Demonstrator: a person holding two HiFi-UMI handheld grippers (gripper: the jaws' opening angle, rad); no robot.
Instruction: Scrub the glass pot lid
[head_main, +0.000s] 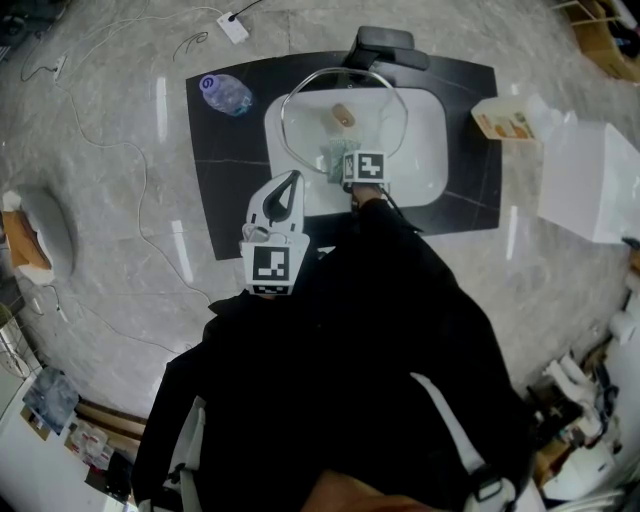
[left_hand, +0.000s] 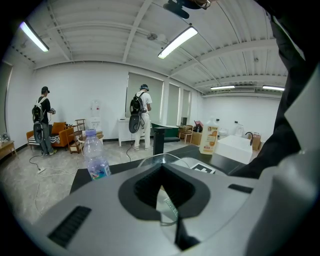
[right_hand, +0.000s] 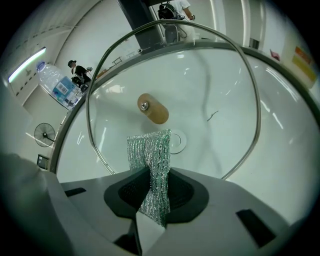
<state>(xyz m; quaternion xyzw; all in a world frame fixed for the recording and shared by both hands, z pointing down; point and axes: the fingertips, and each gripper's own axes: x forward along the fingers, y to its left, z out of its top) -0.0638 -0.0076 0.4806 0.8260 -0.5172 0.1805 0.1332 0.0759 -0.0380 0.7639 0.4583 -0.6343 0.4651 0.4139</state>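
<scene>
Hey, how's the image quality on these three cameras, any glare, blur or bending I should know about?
Head view: wide-angle bending, with white reflection streaks on the floor. Left gripper view: ceiling lights blown out, dark vignette in the corners. Right gripper view: strong fisheye curving, light streaks across the glass lid, mesh scourer sharp.

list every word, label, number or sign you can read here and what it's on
No text here can be read.
water bottle: blue label, print too blurred.
carton: orange picture, print too small.
wall sign: orange patch, blurred.
left tool and right tool: square black-and-white markers, patterns only, no words.
</scene>
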